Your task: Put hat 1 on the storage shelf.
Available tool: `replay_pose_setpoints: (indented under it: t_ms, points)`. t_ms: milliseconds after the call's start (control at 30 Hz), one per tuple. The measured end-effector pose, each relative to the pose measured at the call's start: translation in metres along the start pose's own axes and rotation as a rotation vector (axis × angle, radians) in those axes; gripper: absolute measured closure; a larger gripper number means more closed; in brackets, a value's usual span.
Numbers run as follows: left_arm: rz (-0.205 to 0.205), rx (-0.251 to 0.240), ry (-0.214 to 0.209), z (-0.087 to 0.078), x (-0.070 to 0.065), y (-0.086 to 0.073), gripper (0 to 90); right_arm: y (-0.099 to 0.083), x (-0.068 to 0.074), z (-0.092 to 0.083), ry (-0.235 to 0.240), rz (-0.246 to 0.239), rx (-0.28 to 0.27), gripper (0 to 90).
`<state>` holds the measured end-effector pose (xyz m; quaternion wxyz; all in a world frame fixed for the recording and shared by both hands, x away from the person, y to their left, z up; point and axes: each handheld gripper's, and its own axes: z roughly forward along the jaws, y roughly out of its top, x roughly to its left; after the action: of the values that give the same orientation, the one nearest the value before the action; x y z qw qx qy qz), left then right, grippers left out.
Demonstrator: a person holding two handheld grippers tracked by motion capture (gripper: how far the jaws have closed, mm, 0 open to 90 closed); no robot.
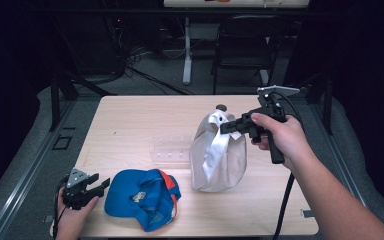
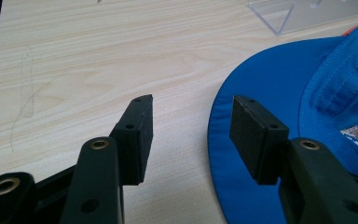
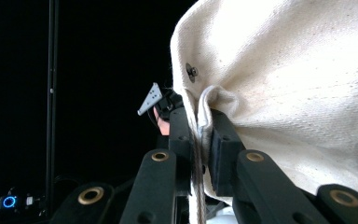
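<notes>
Right gripper (image 1: pixel 228 127), centre-right of the high view: jaws clamped on the top edge of the cream cloth bag (image 1: pixel 218 157), which hangs below it onto the tabletop (image 1: pixel 130 125), long axis upright; left gripper (image 1: pixel 94 183) open, lower left.

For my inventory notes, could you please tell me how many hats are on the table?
2: a blue cap lying near the table's front-left, and a cream hat right of it, gripped near its top by the right gripper.
</notes>
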<state>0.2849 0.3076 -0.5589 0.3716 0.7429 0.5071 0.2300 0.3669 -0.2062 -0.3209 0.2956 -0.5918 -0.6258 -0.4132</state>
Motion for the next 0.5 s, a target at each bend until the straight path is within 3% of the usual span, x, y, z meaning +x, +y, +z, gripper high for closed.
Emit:
replay_pose_setpoints:
  t_ms: [500]
  points:
    - [0.001,0.013,-0.009,0.0,0.002,0.001,49.6,0.035,0.03,0.024,0.005,-0.012,-0.033,82.0]
